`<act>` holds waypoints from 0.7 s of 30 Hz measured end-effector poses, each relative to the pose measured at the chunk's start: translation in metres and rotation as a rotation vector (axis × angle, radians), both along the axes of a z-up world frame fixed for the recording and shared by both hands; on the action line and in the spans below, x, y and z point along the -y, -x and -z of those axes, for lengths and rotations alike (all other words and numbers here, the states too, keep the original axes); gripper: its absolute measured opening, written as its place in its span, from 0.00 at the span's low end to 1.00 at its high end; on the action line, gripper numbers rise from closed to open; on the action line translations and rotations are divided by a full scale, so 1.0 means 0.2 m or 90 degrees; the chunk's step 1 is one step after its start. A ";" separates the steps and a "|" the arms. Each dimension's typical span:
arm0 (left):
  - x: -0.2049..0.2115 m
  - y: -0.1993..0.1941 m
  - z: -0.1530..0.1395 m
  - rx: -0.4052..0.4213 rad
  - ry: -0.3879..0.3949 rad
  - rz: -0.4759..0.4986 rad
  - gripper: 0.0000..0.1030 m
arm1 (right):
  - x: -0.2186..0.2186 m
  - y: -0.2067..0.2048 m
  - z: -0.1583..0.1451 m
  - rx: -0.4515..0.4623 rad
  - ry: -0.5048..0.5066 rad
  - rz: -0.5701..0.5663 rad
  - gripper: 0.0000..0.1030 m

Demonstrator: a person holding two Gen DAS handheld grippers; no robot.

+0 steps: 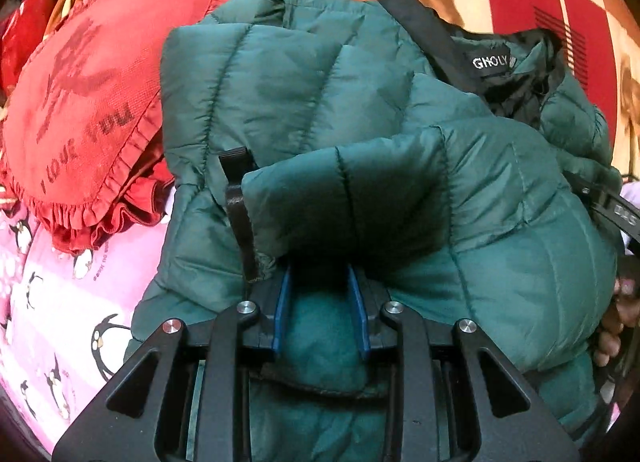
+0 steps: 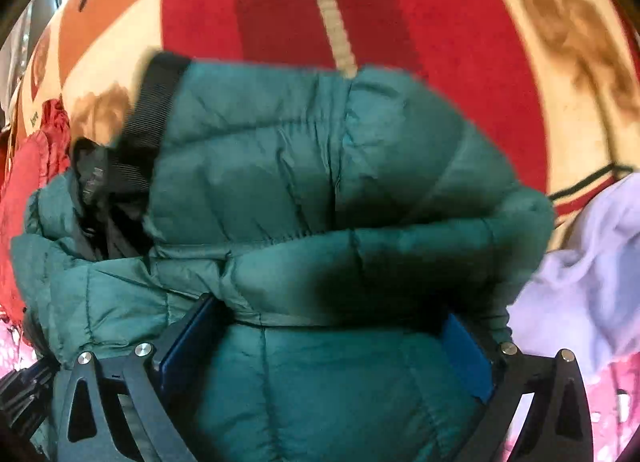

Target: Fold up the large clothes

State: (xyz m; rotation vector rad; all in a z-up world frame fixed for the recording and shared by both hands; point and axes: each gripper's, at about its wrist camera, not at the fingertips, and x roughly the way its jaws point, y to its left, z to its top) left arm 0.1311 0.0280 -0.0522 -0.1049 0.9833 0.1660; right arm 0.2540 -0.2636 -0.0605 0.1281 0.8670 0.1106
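Left wrist view: my left gripper [image 1: 320, 294] pinches a fold of the green puffer jacket [image 1: 360, 122], which lies bundled beside a red heart pillow [image 1: 92, 102] on a penguin-print sheet [image 1: 52, 302].

Right wrist view: my right gripper [image 2: 324, 342] stands wide, jacket [image 2: 320, 182] bulging between its unclamped pads, over a red patterned blanket [image 2: 440, 22].

So the puffer jacket [image 1: 360, 110] was a deep teal green with stitched quilt lines, black lining inside, a black ribbed collar [image 2: 148, 130] and a black label with white lettering [image 1: 490, 62]. The heart pillow [image 1: 100, 102] was bright red with a ruffled edge and darker red "I love you" writing. Under it, the sheet [image 1: 60, 302] was pink with black-and-white penguins. The blanket [image 2: 400, 14] was cream with red squares and brown blotchy shapes. Some pale lilac cloth [image 2: 592, 262] sat off to the side. Gripper pads [image 1: 282, 298] were blue on black frames.
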 end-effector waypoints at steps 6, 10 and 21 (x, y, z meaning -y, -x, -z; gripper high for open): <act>-0.07 0.01 -0.03 0.001 0.039 -0.012 0.25 | -0.14 0.32 -0.27 0.091 0.012 -0.012 1.00; -0.10 0.00 -0.01 0.010 0.051 -0.018 0.25 | -0.29 0.47 -0.17 0.054 0.020 -0.060 1.00; -0.16 0.07 0.07 0.018 0.065 -0.019 0.26 | -0.30 0.47 0.09 -0.023 0.013 -0.066 1.00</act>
